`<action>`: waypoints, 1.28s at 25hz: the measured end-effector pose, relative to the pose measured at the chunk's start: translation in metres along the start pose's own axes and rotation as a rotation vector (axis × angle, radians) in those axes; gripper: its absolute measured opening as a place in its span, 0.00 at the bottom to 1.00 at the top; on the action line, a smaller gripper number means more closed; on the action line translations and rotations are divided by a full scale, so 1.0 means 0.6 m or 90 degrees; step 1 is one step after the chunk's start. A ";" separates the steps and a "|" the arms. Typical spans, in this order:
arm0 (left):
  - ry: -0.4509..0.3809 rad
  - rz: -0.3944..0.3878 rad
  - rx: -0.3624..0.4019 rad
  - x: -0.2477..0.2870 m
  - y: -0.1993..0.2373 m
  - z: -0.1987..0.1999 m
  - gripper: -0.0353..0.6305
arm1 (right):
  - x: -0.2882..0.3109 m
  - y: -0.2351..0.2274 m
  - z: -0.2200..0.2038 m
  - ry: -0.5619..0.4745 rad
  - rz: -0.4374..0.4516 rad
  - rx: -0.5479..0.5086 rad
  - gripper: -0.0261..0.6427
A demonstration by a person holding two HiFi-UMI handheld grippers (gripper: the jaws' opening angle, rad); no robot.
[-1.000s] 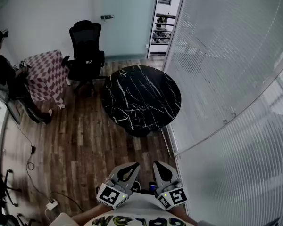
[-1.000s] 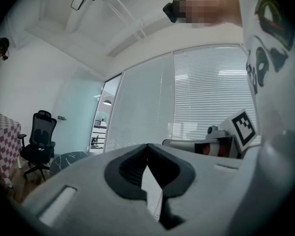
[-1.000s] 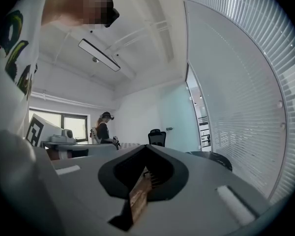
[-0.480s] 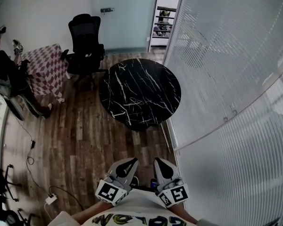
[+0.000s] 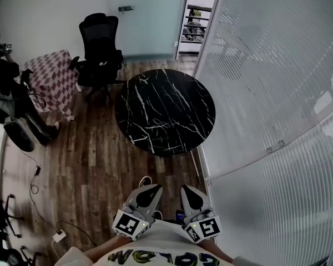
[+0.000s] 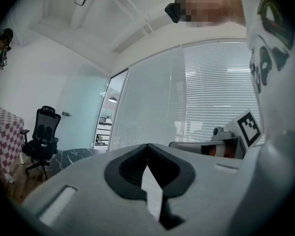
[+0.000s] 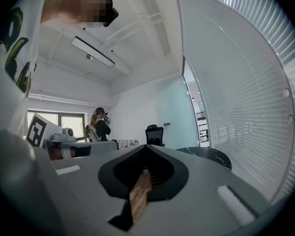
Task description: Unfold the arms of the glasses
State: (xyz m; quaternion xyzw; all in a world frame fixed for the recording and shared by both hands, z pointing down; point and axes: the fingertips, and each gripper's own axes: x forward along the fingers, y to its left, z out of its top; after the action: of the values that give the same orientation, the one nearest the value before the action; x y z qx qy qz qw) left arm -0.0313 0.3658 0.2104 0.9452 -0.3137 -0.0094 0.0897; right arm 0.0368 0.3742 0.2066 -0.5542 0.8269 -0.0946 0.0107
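The left gripper (image 5: 149, 188) and the right gripper (image 5: 188, 189) are both held low, right up against the person's shirt (image 5: 162, 252). That's on the near side of the round black marble tabletop (image 5: 165, 112) and well apart from it, with a stretch of wood floor (image 5: 94, 165) between. They sit side by side, near each other but not touching, both pointing toward the tabletop. Each has its marker cube (image 5: 129, 225) at the back end, by the shirt.

Jaws: in the left gripper view the 2 jaws are clenched, tips meeting, nothing held. Only background shows through the gap behind the tips. Same deal in the right gripper view: 2 jaws closed tip to tip, nothing in them, just floor showing through the gap.

The glasses: I can't make them out in any view, so I can't tell where they are.

Around the tabletop:
- A glass wall with blinds (image 5: 266, 93) runs just beside its right edge.
- A black office chair (image 5: 100, 49) stands near its far left side.
- Further left there's a checkered cloth (image 5: 51, 79) with a seated person (image 5: 11, 101) next to it.
- An open doorway (image 5: 197, 15) sits beyond its far edge.
- A power strip (image 5: 60, 238) lies on the floor, well off to its near left.
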 end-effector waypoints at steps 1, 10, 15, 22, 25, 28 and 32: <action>-0.001 -0.001 -0.001 0.012 0.013 0.003 0.06 | 0.016 -0.006 0.002 0.001 0.000 -0.003 0.04; -0.011 -0.026 0.007 0.113 0.167 0.048 0.06 | 0.201 -0.055 0.045 -0.003 -0.010 -0.016 0.04; -0.018 -0.035 0.014 0.158 0.266 0.075 0.06 | 0.308 -0.074 0.061 -0.006 -0.022 -0.017 0.04; -0.024 -0.041 0.020 0.192 0.373 0.101 0.06 | 0.416 -0.083 0.078 -0.009 -0.033 -0.020 0.04; -0.015 -0.045 0.019 0.201 0.404 0.096 0.06 | 0.446 -0.084 0.075 -0.007 -0.038 -0.017 0.04; -0.011 -0.049 0.016 0.211 0.419 0.091 0.06 | 0.462 -0.087 0.067 -0.004 -0.040 -0.015 0.04; -0.003 -0.053 0.006 0.224 0.431 0.085 0.06 | 0.480 -0.094 0.064 0.002 -0.040 -0.012 0.04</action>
State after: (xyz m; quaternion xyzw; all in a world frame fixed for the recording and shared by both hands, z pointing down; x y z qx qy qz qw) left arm -0.0804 0.0740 0.2109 0.9579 -0.2741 -0.0140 0.0841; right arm -0.0181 0.0832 0.2037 -0.5796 0.8101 -0.0883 0.0014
